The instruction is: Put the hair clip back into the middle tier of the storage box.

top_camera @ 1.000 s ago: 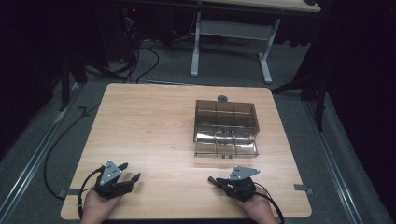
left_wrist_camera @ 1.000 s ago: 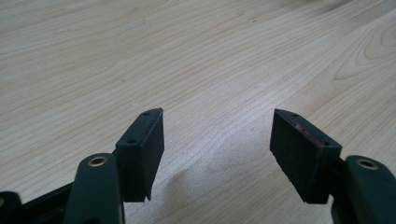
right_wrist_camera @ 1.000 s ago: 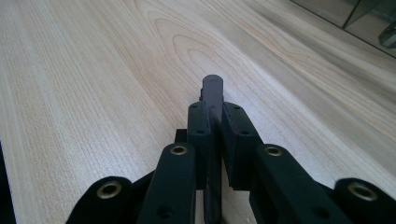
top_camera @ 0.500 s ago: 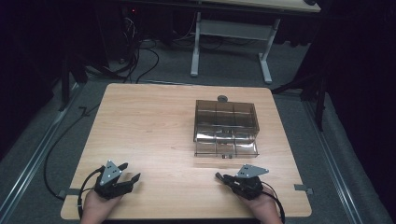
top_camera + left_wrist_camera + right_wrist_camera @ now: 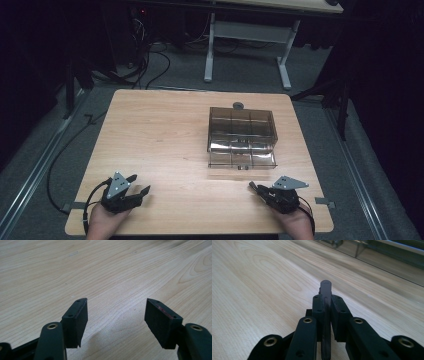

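Pale wood tabletop (image 5: 165,135) carries a smoky clear drawer box (image 5: 242,135), my landmark. Well left of it and nearer me, I rest my left gripper (image 5: 137,185) spread and empty. Just before the box, my right gripper (image 5: 254,187) pinches a thin dark disc (image 5: 326,312) edge-up, probably headed for the open drawer.
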The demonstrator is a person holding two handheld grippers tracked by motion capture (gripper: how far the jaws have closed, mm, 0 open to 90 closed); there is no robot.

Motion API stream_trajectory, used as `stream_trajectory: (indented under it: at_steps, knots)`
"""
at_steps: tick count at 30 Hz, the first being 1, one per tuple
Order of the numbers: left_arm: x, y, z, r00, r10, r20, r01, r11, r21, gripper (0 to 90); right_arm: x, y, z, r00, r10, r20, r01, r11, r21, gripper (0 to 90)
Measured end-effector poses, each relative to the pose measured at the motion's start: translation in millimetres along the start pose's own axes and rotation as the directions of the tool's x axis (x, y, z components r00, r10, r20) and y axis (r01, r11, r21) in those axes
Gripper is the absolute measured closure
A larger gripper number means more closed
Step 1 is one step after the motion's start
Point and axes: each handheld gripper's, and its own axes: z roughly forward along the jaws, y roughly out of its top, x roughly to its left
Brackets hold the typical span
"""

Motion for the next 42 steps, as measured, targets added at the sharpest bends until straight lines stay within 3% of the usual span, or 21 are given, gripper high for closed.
stream_trajectory:
  at_steps: [12,18,22,26,33,38,40,42]
  knots:
    - [-0.1,-0.1,-0.1,1.0,0.002,0.001,-0.002,1.0,0.0,35.7,-5.4,-4.9,2.9,0.9992,0.031,0.025,-0.032,0.999,0.042,82.0]
    - [-0.2,-0.1,-0.2,1.0,0.002,0.002,-0.002,1.0,-0.001,35.7,-5.2,-4.8,3.0,0.9991,0.036,0.024,-0.037,0.999,0.041,79.4]
    - [-0.2,-0.1,-0.1,1.0,0.002,0.0,-0.002,1.0,-0.001,35.7,-5.4,-2.7,-1.7,0.9992,0.038,0.013,-0.038,0.999,0.009,77.1]
    - [0.0,-0.1,0.0,1.0,-0.001,-0.003,0.001,1.0,0.001,35.7,-7.9,-0.9,-5.8,0.9975,0.059,0.039,-0.059,0.998,0.003,75.4]
    - [-0.3,-0.2,-0.3,1.0,0.004,0.002,-0.004,1.0,-0.001,35.7,-12.0,6.1,-10.9,0.9918,0.079,0.101,-0.084,0.995,0.054,76.5]
    - [-0.4,-0.2,-0.6,0.9998,0.013,0.014,-0.013,0.9999,-0.002,35.9,-16.8,15.4,-9.1,0.9878,0.074,0.137,-0.095,0.984,0.149,77.0]
    - [-0.3,-0.2,-0.5,0.9998,0.013,0.017,-0.013,0.9999,-0.002,35.9,-17.1,16.0,-9.0,0.988,0.074,0.135,-0.095,0.983,0.156,76.9]
    - [-0.1,-0.2,-0.6,0.9996,0.014,0.023,-0.014,0.9999,-0.003,36.1,-18.3,18.8,-8.4,0.9898,0.056,0.131,-0.082,0.976,0.201,75.6]
